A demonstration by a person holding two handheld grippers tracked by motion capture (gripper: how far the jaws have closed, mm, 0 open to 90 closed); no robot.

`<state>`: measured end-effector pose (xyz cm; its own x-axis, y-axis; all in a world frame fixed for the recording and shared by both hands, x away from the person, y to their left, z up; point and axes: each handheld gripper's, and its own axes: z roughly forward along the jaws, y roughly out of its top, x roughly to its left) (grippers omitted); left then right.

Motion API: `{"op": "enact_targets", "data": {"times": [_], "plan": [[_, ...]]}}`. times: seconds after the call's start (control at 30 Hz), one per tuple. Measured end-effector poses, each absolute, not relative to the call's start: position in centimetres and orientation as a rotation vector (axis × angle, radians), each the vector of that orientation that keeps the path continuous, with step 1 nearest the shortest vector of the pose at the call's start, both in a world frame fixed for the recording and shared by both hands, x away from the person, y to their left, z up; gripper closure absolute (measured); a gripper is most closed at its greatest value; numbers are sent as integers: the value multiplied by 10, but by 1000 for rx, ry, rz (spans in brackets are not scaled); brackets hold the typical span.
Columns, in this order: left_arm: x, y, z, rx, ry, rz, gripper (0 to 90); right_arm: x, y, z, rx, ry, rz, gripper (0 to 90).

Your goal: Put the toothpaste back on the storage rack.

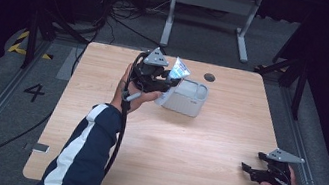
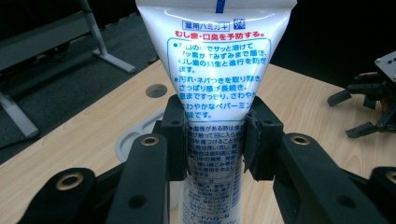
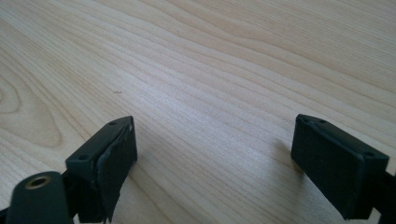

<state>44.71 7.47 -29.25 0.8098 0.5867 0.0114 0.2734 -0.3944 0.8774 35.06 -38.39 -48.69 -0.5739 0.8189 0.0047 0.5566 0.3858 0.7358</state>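
Left gripper clamping one tube, one tray, right gripper agape

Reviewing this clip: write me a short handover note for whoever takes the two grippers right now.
Left gripper: shut on the toothpaste tube, held off the table above the near-left corner of the grey box.
Right gripper: open, nothing between its pads, low over bare wood at the table's near right corner.
Done: the tube is gripped and lifted.
Left: probably to set the tube in the box and let go; the pictures do not settle the goal. The box's inside is hard to see.
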Motion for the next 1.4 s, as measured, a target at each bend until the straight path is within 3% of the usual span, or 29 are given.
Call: {"op": "enact_targets", "data": {"times": [1.4], "plan": [[492,29,-292,1943,641,380,662,350,-384,-487,1193,2292,1009,145]]}}
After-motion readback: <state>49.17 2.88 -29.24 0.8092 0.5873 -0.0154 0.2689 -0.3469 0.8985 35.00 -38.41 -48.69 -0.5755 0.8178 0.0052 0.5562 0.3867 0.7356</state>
